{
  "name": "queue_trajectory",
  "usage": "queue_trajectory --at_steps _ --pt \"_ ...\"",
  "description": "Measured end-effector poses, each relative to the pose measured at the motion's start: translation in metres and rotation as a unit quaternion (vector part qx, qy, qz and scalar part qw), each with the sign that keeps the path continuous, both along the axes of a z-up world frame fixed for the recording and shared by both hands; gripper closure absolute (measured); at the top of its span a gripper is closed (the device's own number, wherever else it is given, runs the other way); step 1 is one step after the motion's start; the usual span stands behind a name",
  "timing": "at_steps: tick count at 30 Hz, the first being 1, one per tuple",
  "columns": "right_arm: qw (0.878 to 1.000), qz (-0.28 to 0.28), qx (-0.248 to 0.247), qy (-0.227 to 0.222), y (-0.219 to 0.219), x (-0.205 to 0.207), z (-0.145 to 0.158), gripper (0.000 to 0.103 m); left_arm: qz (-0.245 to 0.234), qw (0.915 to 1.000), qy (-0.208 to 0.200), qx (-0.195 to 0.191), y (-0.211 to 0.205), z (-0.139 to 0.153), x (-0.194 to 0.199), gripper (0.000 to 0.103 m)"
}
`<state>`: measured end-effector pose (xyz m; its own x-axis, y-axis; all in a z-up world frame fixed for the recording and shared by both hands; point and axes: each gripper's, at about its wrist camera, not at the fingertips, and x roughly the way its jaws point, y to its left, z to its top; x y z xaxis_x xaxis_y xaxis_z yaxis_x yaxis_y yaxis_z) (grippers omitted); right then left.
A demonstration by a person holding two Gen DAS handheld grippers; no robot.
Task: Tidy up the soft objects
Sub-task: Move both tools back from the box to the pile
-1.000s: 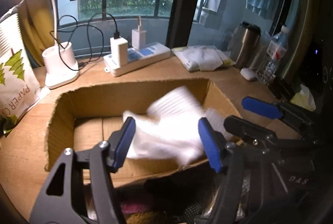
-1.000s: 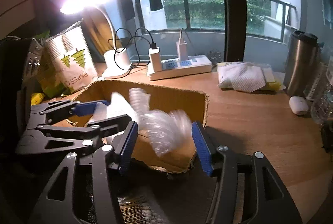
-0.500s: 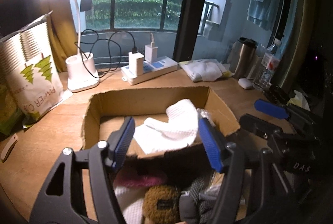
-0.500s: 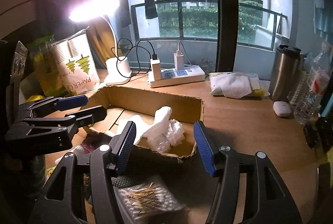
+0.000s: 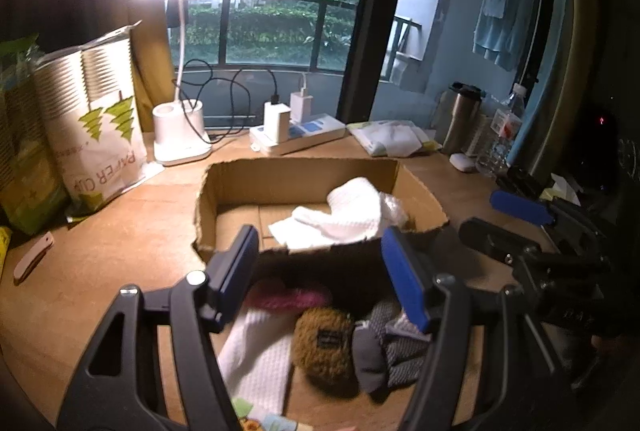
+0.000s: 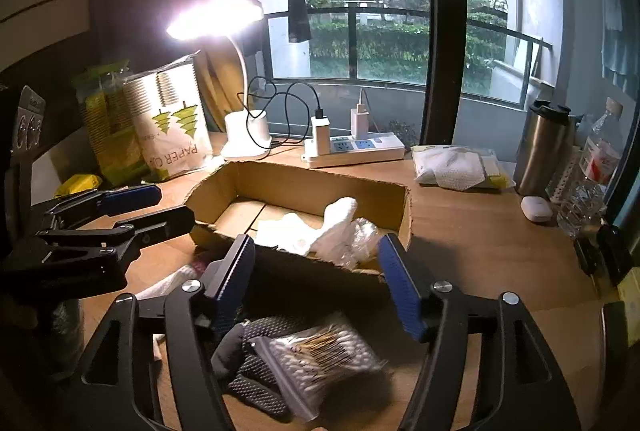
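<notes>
Both tongs have been drawn back from the cardboard box (image 5: 304, 171); the left tongs (image 5: 320, 267) and right tongs (image 6: 316, 279) are held apart, gripping nothing. A white cloth (image 5: 340, 215) (with crinkled plastic (image 6: 360, 239) at its 3 o'clock) is seen inside the box, and a brown plush (image 5: 324, 347) is seen on the desk (image 5: 100, 251), at the box's 6 o'clock.

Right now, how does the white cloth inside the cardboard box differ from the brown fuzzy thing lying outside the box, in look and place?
The white cloth is pale, crumpled and spread loosely; the brown fuzzy thing is a dark, compact, rounded lump carrying a small dark label.

The white cloth lies inside the cardboard box, on its right side; the brown fuzzy thing sits on the table in front of the box, among other soft items.

Both look soft, and neither is held by any tongs.
</notes>
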<state>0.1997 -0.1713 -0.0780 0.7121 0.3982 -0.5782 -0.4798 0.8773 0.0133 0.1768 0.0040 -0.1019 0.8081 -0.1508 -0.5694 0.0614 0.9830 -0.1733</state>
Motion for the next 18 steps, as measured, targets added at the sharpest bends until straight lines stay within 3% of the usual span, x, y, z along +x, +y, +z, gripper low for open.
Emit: queue_trajectory --at_steps 18 --pt "0.999 -0.007 -0.022 0.025 0.011 -0.034 -0.028 0.033 0.016 0.9992 0.032 -0.015 0.027 -0.037 -0.049 0.029"
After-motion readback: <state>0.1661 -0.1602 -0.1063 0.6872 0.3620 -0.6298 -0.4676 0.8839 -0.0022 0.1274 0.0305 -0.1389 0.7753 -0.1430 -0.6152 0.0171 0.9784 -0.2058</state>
